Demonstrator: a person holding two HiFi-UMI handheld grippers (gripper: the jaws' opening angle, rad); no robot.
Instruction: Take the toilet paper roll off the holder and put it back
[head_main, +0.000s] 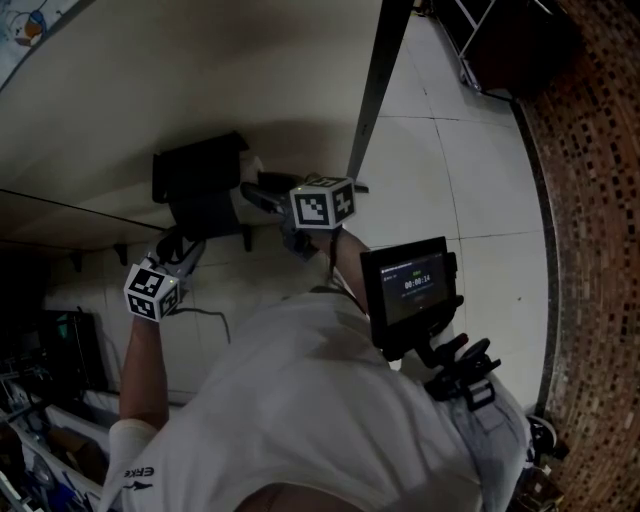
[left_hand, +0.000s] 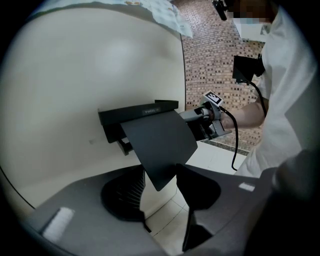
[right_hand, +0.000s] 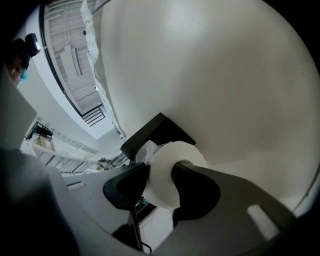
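A black holder is fixed to the cream wall, and its flat lid is tilted up. My left gripper is below it, jaws apart, with the lid's lower corner between them. My right gripper is at the holder's other end and is shut on the white toilet paper roll. One jaw is inside the roll's core and the other is on its outside. In the head view both grippers reach toward the holder, the right one from the side. The lid hides the roll in the left gripper view.
A dark pole leans against the wall just right of the holder. White tile floor lies below, edged by a brick-patterned wall. A small screen device hangs at the person's chest. Cluttered shelves stand at lower left.
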